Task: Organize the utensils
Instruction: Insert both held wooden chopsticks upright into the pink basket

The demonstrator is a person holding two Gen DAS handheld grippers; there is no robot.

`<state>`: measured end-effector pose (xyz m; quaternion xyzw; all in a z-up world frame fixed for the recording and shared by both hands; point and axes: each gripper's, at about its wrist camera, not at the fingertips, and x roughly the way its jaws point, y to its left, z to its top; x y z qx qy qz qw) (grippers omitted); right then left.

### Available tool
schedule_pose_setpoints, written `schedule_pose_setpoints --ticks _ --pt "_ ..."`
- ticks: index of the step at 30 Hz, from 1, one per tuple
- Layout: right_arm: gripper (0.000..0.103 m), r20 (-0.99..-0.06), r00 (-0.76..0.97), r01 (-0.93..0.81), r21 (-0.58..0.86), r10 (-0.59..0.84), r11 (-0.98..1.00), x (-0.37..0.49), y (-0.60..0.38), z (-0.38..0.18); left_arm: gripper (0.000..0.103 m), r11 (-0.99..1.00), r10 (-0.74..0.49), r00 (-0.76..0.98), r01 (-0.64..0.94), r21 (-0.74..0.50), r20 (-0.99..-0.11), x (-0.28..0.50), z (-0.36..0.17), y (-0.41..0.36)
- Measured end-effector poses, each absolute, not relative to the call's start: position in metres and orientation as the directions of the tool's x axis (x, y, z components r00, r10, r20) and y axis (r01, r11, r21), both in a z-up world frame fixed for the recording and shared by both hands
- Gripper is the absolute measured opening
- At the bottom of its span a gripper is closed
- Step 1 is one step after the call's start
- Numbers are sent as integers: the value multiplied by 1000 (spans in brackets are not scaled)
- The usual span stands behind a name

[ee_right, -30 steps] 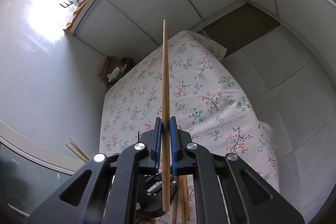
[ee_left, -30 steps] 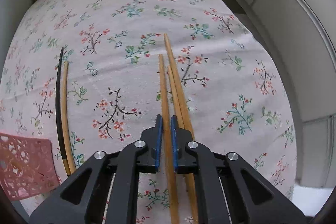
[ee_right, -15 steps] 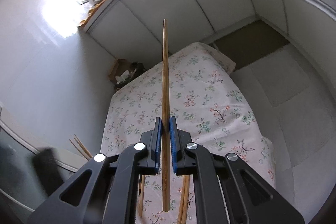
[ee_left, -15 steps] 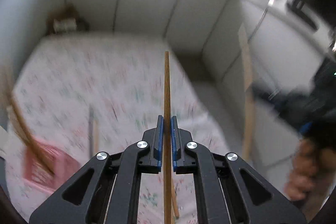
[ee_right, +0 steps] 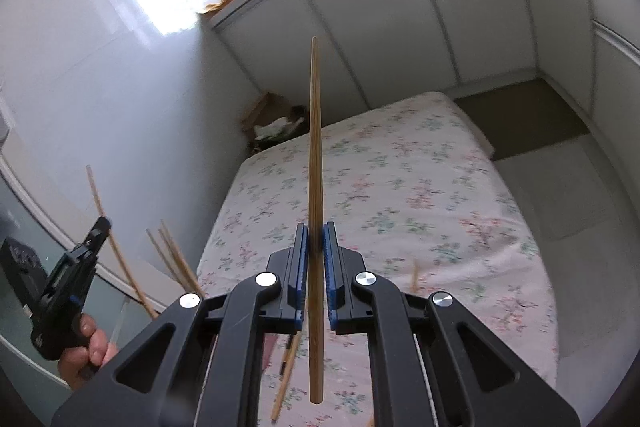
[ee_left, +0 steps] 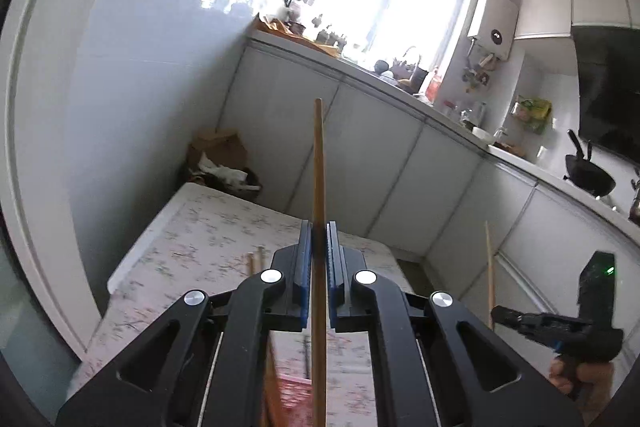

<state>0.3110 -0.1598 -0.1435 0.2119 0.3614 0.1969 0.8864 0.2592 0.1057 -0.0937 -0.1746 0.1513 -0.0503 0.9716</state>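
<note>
Left tool (ee_left: 319, 259): clamped on a chopstick (ee_left: 318, 163) that runs up the frame centre, tip toward the cabinets (ee_left: 360, 147). Right tool (ee_right: 316, 259): clamped on a second chopstick (ee_right: 314, 147), likewise up the centre. Each tool shows at the lower edge of the other's view, stick upright. Loose chopsticks (ee_right: 286, 379) lie on the floral surface (ee_right: 420, 187) below; a pink basket (ee_left: 294, 397) sits at lower centre of the left view.
</note>
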Motion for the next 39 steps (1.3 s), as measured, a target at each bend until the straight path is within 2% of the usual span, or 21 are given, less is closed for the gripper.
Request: schedule_pose_setpoints --ticks 9,17,19,20,21,22,26,30,36,39 --pt "8 -467 675 -361 466 571 808 295 -83 -131 6 949 -115 966 38 -314 -230 253 -117 123" --pt "8 -404 684 -405 481 607 777 294 -47 -137 6 975 -93 944 22 -220 -317 263 -149 111" --pt "8 -398 685 -411 481 611 774 295 -39 -139 7 976 -112 925 33 -217 -363 264 -151 109" --pt "8 -397 686 -414 477 610 776 296 -35 -141 9 974 -122 914 35 -226 -388 264 -150 110" --pt "8 -396 687 -416 475 610 776 296 -31 -142 20 971 -129 906 32 -238 -404 264 -150 111" --pt "8 -393 686 -418 476 612 774 297 -28 -144 24 965 -137 898 26 -260 -419 262 -148 114" --pt "8 -391 683 -434 462 617 773 299 -12 -153 23 939 -132 893 -27 -343 -430 253 -130 133" --pt "8 -377 696 -448 436 611 780 297 3 -162 36 915 -111 894 -78 -395 -433 242 -113 147" --pt "8 -383 720 -459 363 579 811 293 24 -180 39 929 -79 845 -130 -347 -530 247 -113 149" --pt "8 -393 723 -459 342 568 820 292 30 -190 42 927 -83 838 -134 -350 -540 248 -116 153"
